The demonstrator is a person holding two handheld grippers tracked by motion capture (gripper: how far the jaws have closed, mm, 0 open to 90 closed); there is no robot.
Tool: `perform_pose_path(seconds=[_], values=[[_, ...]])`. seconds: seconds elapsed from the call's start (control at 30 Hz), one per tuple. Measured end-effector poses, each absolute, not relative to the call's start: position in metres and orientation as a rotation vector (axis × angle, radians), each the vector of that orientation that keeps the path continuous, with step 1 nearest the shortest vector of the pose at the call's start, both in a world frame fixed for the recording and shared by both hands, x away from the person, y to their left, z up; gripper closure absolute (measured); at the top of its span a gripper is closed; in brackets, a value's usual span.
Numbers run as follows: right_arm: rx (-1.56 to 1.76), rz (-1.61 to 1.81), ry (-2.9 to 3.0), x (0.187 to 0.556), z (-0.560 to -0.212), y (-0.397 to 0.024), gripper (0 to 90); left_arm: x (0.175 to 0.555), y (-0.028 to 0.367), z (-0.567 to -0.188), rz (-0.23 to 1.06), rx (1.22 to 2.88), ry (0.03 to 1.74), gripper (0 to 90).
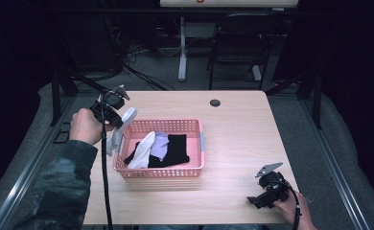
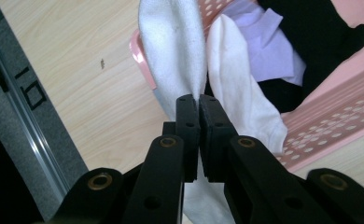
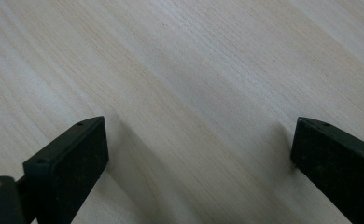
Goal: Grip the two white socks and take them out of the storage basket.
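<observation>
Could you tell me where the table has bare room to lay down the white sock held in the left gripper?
The bare table is widest between the pink basket and the right gripper. A strip also runs behind the basket toward the round hole. The basket is crowded with socks, and the left gripper holds the white sock at its left rim.

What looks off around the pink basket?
One white sock hangs over the pink basket's left rim, pinched in the shut left gripper. The rest of the laundry lies inside. Nothing spilled.
</observation>
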State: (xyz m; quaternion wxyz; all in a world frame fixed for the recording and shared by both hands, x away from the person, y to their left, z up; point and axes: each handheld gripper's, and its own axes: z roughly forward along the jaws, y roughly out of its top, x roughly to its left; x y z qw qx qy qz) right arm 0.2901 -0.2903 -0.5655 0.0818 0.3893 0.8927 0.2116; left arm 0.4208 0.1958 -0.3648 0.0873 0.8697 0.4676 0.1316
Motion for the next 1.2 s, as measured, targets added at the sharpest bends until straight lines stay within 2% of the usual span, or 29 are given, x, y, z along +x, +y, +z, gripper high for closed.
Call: perform_pose_path(seconds=[0.73,1.2], values=[[1.17,0.623,2.666,0.29,-0.565,-0.29,3.2,0.408,0.265,-0.365,0.395,2.483,1.584,87.5],[1.163,0.616,2.67,0.291,-0.565,-0.29,3.2,0.409,0.303,-0.395,0.34,2.411,1.725,87.5]])
